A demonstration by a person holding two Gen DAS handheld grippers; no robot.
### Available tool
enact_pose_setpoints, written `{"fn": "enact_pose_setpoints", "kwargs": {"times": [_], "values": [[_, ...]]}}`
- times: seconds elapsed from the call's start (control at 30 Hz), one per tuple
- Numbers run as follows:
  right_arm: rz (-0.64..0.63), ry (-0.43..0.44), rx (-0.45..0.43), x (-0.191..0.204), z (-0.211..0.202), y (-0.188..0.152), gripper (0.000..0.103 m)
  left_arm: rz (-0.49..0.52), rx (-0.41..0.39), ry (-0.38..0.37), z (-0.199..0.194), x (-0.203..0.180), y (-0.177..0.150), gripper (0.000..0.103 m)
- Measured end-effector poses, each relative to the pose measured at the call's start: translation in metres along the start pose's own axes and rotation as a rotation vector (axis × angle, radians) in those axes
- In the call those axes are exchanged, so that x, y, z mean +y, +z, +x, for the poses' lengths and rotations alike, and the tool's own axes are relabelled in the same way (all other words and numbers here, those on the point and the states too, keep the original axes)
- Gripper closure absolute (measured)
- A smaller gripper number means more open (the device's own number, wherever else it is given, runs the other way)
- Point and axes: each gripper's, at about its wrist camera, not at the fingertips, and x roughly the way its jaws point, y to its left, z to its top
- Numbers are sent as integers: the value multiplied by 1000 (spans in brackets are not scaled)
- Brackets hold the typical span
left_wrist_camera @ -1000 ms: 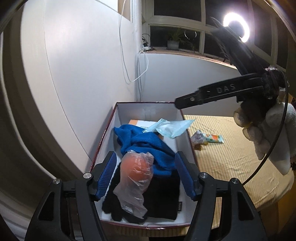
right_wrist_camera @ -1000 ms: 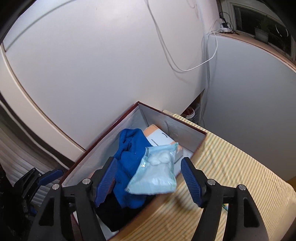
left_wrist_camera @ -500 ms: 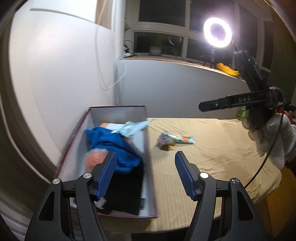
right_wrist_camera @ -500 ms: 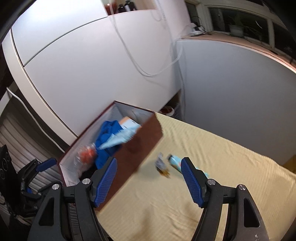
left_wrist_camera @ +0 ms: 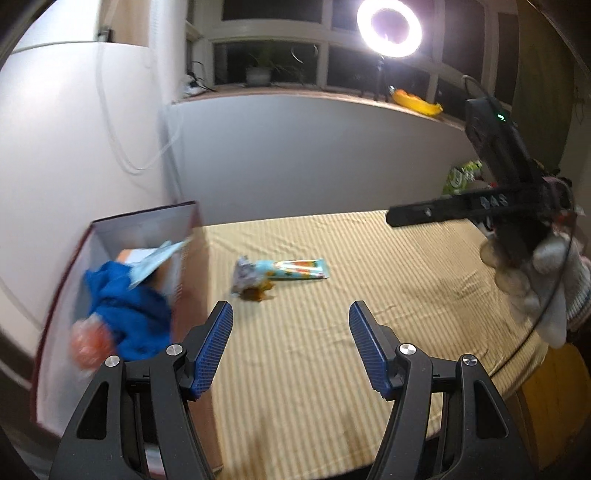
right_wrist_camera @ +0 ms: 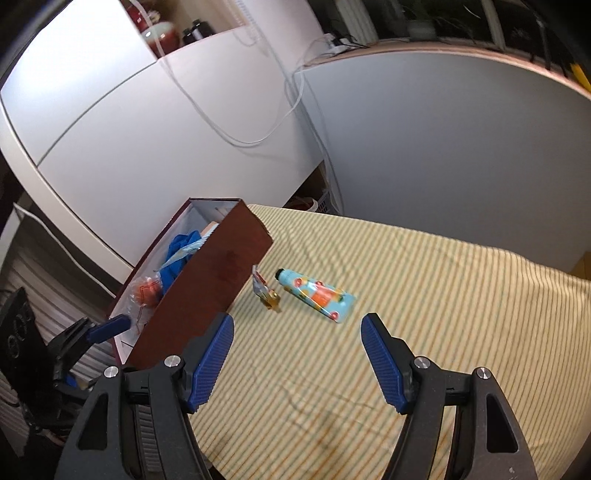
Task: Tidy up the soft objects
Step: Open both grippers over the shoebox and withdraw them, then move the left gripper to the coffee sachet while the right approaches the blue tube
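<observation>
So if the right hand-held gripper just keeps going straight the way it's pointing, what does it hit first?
Probably the patterned tube lying on the striped tablecloth; it sits just ahead of the open right hand-held gripper, between its fingers' lines. Depth is hard to judge.

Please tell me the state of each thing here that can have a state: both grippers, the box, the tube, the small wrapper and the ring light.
left gripper: open, empty.
right gripper: open, empty.
box: open, no lid on it, holds a blue cloth and other soft items.
tube: lying flat on the tablecloth, outside the box.
small wrapper: crumpled, beside the tube.
ring light: on.
</observation>
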Motion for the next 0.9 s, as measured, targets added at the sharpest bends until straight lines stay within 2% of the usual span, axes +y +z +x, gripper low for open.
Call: {"fn": "enact_pose_setpoints", "kwargs": {"times": [0.03, 0.1, 0.17, 0.27, 0.37, 0.4, 0.43, 0.5, 0.6, 0.77, 0.9], "values": [[16, 9, 0, -6, -2, -4, 35, 7, 8, 5, 6, -4, 6, 38], [38, 27, -6, -14, -6, -11, 36, 35, 22, 36, 19, -12, 24, 46], [44, 29, -9, -20, -9, -18, 44, 47, 57, 60, 40, -16, 43, 60], [55, 45, -3, -31, -13, -28, 50, 82, 99, 147, 74, -20, 65, 74], [75, 60, -8, -42, -19, -35, 52, 104, 139, 215, 107, -21, 74, 74], [82, 67, -10, -45, -21, -37, 52, 98, 171, 211, 118, -18, 75, 75], [88, 75, -14, -49, -24, -40, 52, 88, 212, 211, 130, -15, 76, 81], [88, 79, -22, -53, -28, -44, 52, 103, 277, 237, 149, -13, 76, 83], [92, 90, -37, -62, -35, -52, 52, 193, 334, 324, 167, -14, 78, 83], [123, 112, -43, -77, -36, -57, 52, 333, 456, 425, 195, -12, 69, 83], [128, 132, -42, -79, -32, -59, 52, 358, 495, 433, 203, -10, 61, 83]]}}
